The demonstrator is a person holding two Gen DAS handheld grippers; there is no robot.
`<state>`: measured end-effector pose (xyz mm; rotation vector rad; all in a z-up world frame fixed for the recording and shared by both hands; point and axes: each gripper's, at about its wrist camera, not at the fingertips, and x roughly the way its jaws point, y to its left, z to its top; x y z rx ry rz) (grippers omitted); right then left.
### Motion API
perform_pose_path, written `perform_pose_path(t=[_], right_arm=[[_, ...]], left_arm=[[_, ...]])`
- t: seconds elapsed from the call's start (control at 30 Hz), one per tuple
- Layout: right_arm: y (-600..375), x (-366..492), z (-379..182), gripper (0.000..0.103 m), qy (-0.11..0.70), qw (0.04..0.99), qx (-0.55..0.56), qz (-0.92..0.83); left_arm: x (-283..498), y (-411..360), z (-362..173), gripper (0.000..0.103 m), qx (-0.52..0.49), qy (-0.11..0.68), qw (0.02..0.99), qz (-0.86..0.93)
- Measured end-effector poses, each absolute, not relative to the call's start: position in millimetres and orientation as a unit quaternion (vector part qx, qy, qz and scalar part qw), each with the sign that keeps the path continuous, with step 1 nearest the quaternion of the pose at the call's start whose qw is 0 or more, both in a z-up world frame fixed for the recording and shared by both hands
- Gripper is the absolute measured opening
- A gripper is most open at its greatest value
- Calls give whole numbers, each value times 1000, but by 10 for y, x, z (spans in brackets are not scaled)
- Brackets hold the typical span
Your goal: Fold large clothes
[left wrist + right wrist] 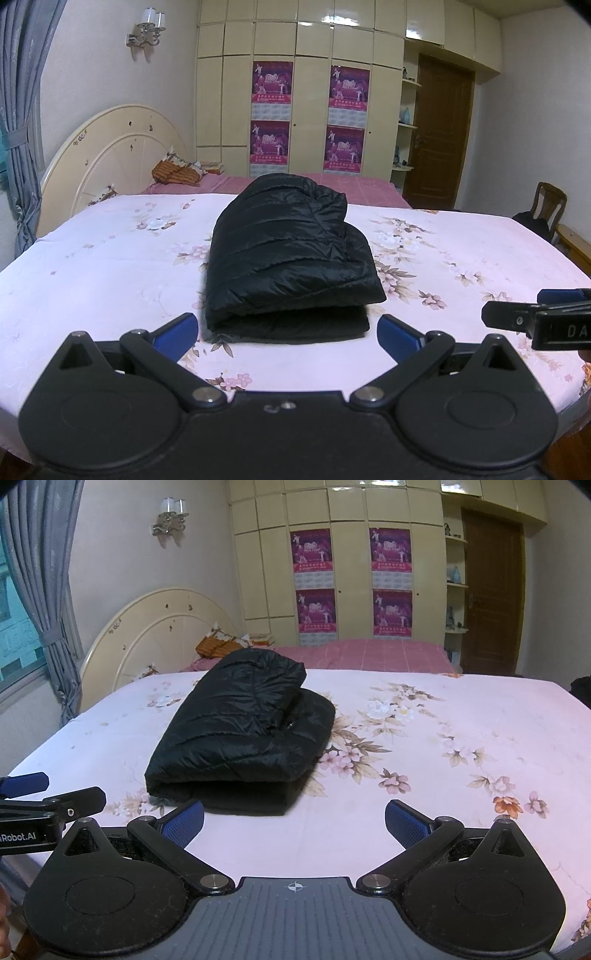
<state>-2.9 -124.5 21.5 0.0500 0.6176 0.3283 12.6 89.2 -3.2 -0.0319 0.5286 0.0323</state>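
Observation:
A black quilted puffer jacket [291,254] lies folded into a thick bundle on the floral bedsheet [103,266]; in the right wrist view the jacket [243,731] sits left of centre. My left gripper [288,332] is open just in front of the bundle's near edge, nothing between its blue pads. My right gripper [293,821] is also open over bare sheet [443,760], to the right of the bundle's near corner, touching nothing. Each gripper shows at the edge of the other's view: the right one [532,314] and the left one [55,797].
A cream headboard [110,155] and patterned pillows [177,171] stand at the bed's far left. A pink checked blanket [354,188] lies behind the jacket. Wardrobes with posters [306,114] line the back wall, with a brown door [439,129] and a wooden chair [550,203] to the right.

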Motion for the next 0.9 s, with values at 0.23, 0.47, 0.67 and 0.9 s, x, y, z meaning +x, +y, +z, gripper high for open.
perform_pose_path(t=[0.23,0.47,0.67,0.9], right_arm=[[-1233,-35,232,103,304,938,24,163],[-1231,-48,244,103,304,938,24,163],[-1170,-50,272,103,305,938,23,163],[-1154,-34,283,103,305,938,21,165]], left_arm=[[131,905,-29,103,-15,261,965,14],[143,930,-23,103,-15,261,965,12],[159,1031,-11,103,-14,261,965,6],[176,1094,-20,103,-1,257,966,1]])
